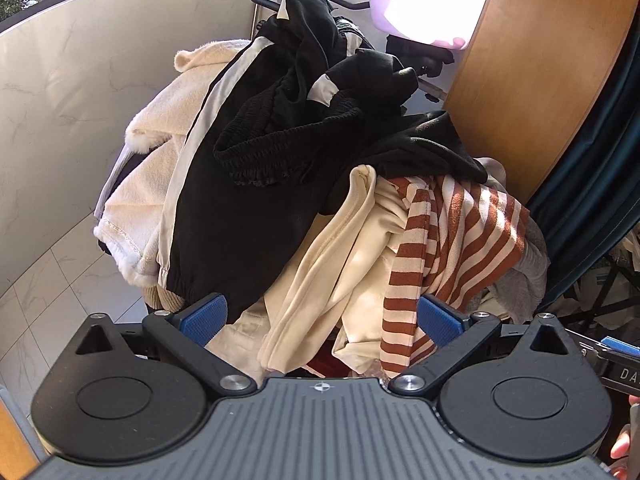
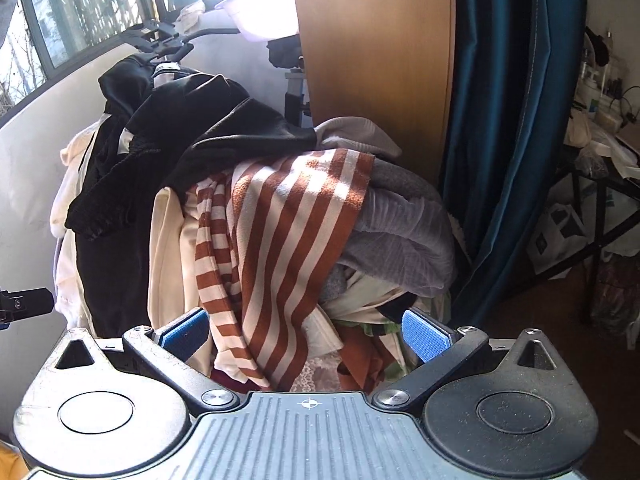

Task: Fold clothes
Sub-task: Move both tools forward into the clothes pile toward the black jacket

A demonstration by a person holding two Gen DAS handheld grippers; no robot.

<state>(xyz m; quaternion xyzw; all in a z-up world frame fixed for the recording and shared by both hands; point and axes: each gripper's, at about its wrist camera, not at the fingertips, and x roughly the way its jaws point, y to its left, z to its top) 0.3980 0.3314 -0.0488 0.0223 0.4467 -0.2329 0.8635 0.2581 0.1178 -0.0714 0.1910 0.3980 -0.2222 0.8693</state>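
A heap of clothes (image 1: 304,184) rises directly ahead of both grippers, piled loosely rather than folded. On top lies a black garment (image 1: 256,168) with pale side stripes and a gathered, ribbed elastic waistband — matte and soft-looking. Behind it to the left sits a cream fleece piece (image 1: 148,184), fluffy at its edges. Lower down hangs a smooth cream garment (image 1: 336,264) in long folds, and beside it a knit top in rust-and-white stripes (image 2: 296,232), sunlit across its upper fold. A grey ribbed piece (image 2: 400,232) bulges to the right of the stripes.

The left gripper (image 1: 322,318) is spread wide, its blue textured pads (image 1: 204,316) apart with nothing between them; the cream garment and striped top hang just beyond its fingertips. The right gripper (image 2: 306,332) is likewise wide apart and holds nothing — the striped top drapes down into the gap between its pads (image 2: 422,334), though whether cloth touches them I cannot tell.

Behind the pile stand a wooden panel (image 2: 376,60) and a dark teal curtain (image 2: 504,120).
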